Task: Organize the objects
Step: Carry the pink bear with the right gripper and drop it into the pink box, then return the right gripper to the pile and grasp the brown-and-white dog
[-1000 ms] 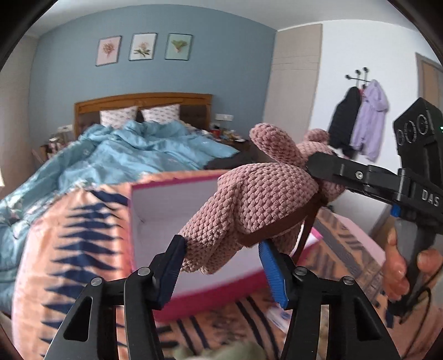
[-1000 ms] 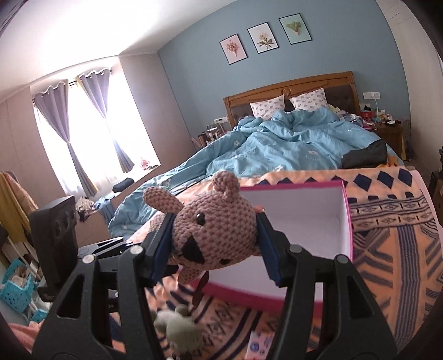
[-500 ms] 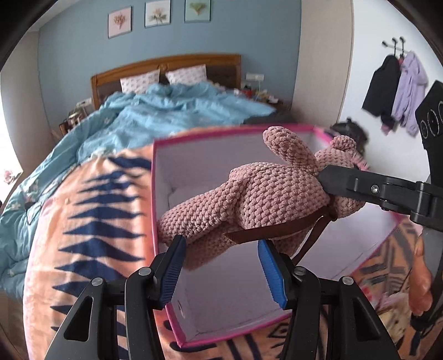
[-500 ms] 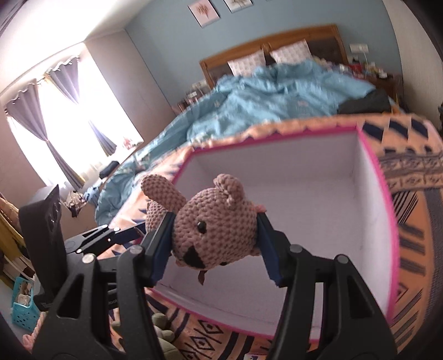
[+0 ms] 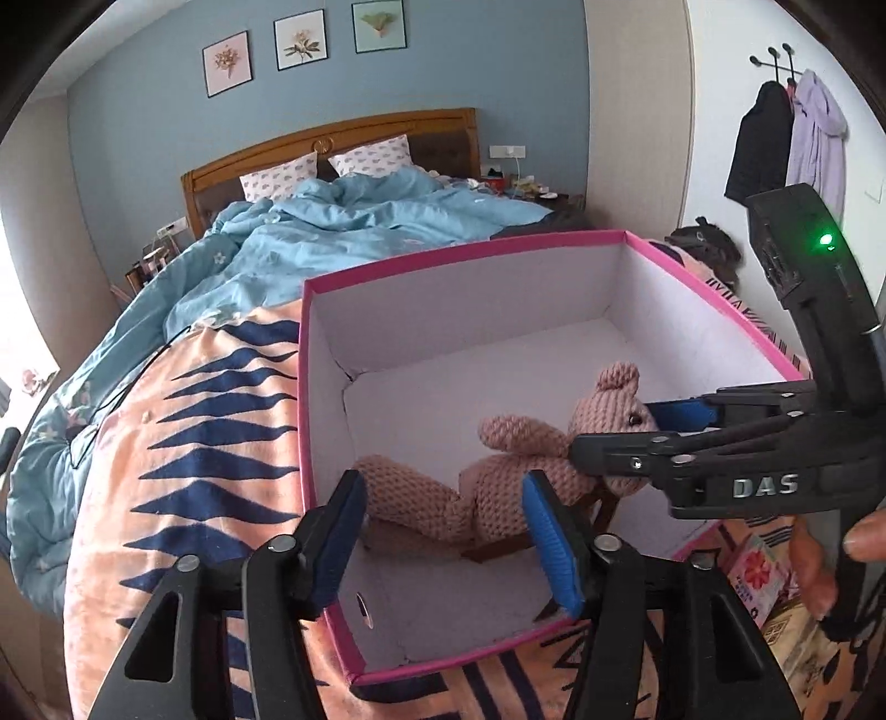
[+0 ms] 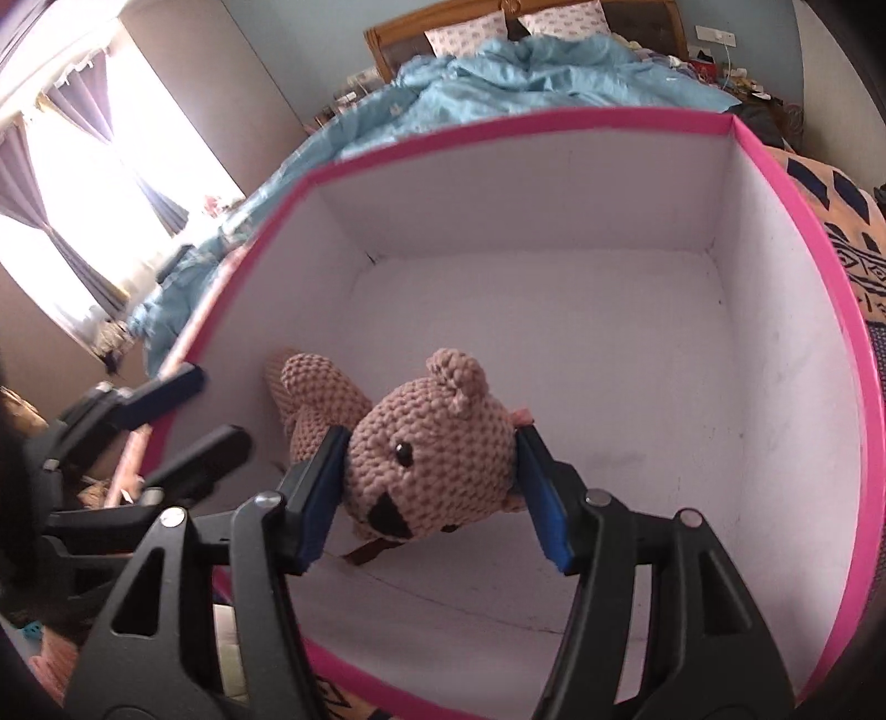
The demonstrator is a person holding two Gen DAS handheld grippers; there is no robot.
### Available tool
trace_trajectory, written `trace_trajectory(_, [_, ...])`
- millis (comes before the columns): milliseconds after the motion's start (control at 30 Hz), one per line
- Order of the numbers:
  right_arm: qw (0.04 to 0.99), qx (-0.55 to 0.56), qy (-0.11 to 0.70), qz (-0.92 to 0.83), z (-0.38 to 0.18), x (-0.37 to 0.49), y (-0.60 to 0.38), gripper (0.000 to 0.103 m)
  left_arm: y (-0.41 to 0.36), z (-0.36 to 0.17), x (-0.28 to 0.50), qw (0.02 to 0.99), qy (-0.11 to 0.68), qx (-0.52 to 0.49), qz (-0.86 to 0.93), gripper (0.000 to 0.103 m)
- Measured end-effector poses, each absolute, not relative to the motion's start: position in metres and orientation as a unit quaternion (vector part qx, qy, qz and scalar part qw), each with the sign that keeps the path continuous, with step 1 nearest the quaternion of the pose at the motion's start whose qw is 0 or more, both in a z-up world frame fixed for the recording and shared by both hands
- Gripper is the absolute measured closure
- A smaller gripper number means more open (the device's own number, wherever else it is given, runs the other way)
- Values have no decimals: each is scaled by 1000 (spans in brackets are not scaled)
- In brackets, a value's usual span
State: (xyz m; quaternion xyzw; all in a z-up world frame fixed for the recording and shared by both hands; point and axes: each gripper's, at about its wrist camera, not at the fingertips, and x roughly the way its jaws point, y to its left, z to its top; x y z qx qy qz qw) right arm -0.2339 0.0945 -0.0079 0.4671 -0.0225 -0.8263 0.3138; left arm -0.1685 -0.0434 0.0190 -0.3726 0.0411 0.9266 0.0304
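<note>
My left gripper (image 5: 443, 531) and right gripper (image 6: 432, 493) are black, with blue pads and silver screws. The right one reads "DAS", perhaps cut off, under a green light.

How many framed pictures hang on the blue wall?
3, in a row above the bed's headboard: left picture, middle picture, right picture. None appears hidden.

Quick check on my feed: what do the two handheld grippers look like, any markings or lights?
Both are black scissor-linkage frames with silver rivets and blue pads on the fingers. The right gripper bears white "DAS" lettering and a black camera block with a green light. The left gripper shows no lettering. No sleeves or cables visible.
</note>
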Motion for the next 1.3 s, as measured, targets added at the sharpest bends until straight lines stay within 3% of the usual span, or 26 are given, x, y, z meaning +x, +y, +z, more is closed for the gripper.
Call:
trace_trajectory(67, [302,460,-7,-835,-6,-231,94,27,-44,23,-162,32,36,-360,932,38])
trace_trajectory(167, [285,449,6,-847,-2,-227,98,24,-49,31,-150,42,18,-342,939,35])
trace_trajectory(233, [279,437,5,-855,2,-222,106,24,-51,37,-139,47,9,-324,945,19])
trace_trajectory(267, [279,430,1,-859,5,-217,109,24,-53,40,-133,50,5,-315,948,17])
trace_trajectory(700, [378,317,4,-870,59,-118,152,23,-78,38,-53,93,-79,-268,956,13])
trace_trajectory(900, [420,322,10,-848,44,-76,152,22,-82,15,-30,87,-103,-276,952,13])
trace_trajectory(1000, [428,335,21,-839,31,-62,146,22,-82,4,-22,80,-119,-276,950,0])
trace_trajectory(1300, [459,356,13,-814,15,-46,139,22,-84,-17,-9,85,-144,-296,940,0])
